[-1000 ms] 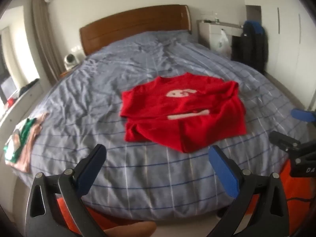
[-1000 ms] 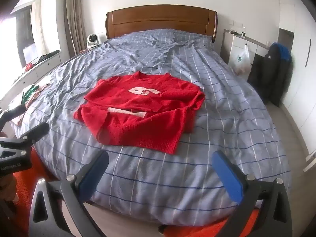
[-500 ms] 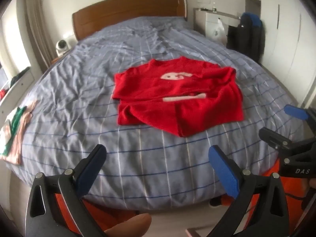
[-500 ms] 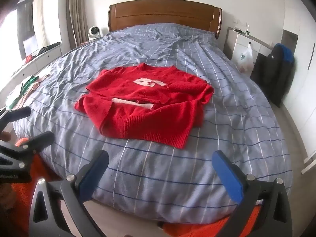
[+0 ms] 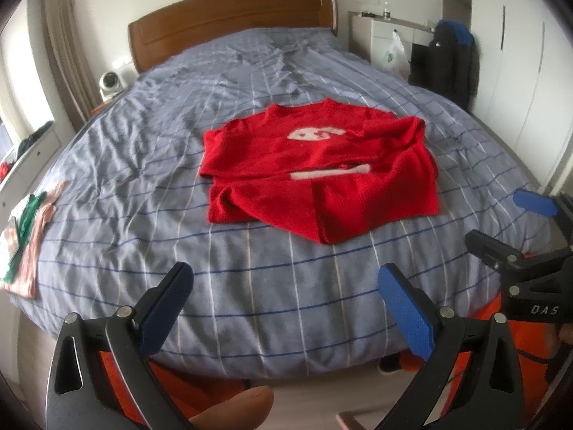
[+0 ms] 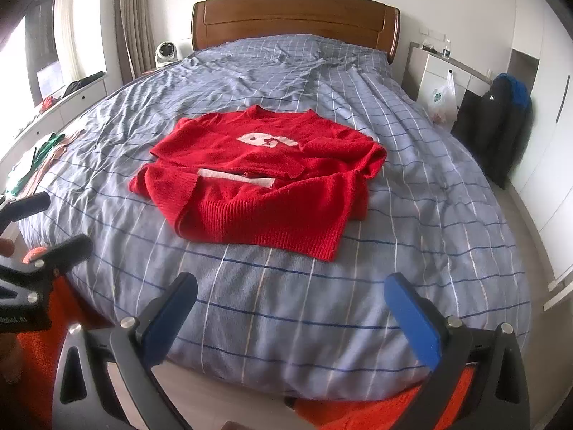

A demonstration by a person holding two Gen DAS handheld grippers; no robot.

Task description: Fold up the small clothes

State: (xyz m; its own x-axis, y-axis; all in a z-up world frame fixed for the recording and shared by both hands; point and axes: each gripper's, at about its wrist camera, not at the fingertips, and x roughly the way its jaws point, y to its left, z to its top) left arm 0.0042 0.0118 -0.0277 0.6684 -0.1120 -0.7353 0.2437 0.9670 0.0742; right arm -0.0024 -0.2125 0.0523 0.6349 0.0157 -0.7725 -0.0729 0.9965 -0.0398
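A: Garments, count?
B: Two. One red sweater, partly folded, flat on the bed, roughly mid-mattress. From the left wrist camera it's at 12 o'clock from the gripper, well apart. Second is one folded green-and-pink piece at the bed's left edge, about 9 o'clock in that view.

A: Sweater details?
B: One white motif on the chest, one white strip lower down. A sleeve is folded across the front. Ribbed hem points toward the cameras.

A: Grippers?
B: Two. Left gripper: its two blue pads stand wide apart, nothing between them, hovering over the foot of the bed. Right gripper: same, two pads spread wide, empty. Neither touches the sweater.

A: Do they see each other?
B: Yes. The right one shows at 3 o'clock in the left view, the left one at 9 o'clock in the right view.

A: Anything else?
B: One wooden headboard at 12. One small white fan at 11 in the right view. One white plastic bag hanging at a cabinet, one dark jacket with blue on it, both about 2. Orange rug under the bed's foot.
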